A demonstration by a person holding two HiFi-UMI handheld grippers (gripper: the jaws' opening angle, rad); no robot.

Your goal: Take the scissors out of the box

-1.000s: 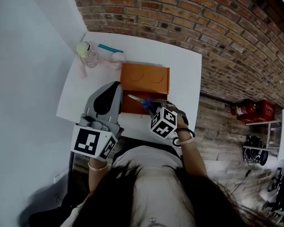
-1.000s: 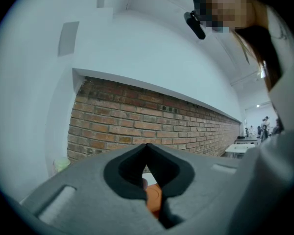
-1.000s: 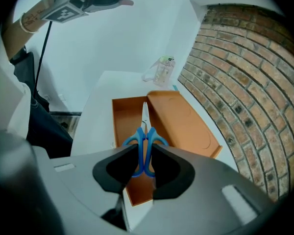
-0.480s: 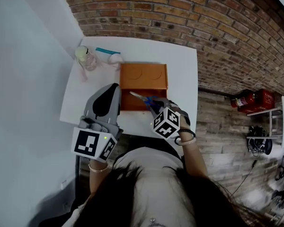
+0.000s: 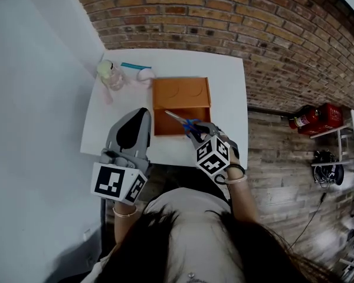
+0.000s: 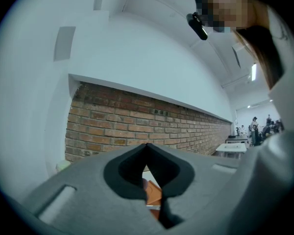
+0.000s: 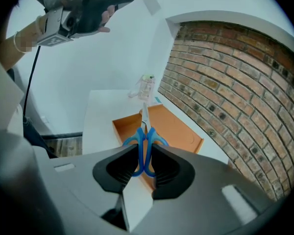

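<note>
Right gripper [image 7: 143, 164]: fingers [image 7: 118, 173] clamped on the blue handles of the scissors [image 7: 144, 140]. Its own view shows that grip, while the head view shows only the blades poking out over the near end of the open orange box [image 5: 180, 93]. Left gripper [image 6: 147, 150]: fingers closed on nothing, just left of the box; its view catches only an orange sliver through the pads. Far-left desk [image 5: 230, 87] corner: small bottle-like thing [image 5: 109, 72], too small to name.

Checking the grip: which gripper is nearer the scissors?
Right. The right gripper is shut on the scissors' handles, above the box's near edge; the left gripper is apart, to their left, jaws together and empty.
</note>
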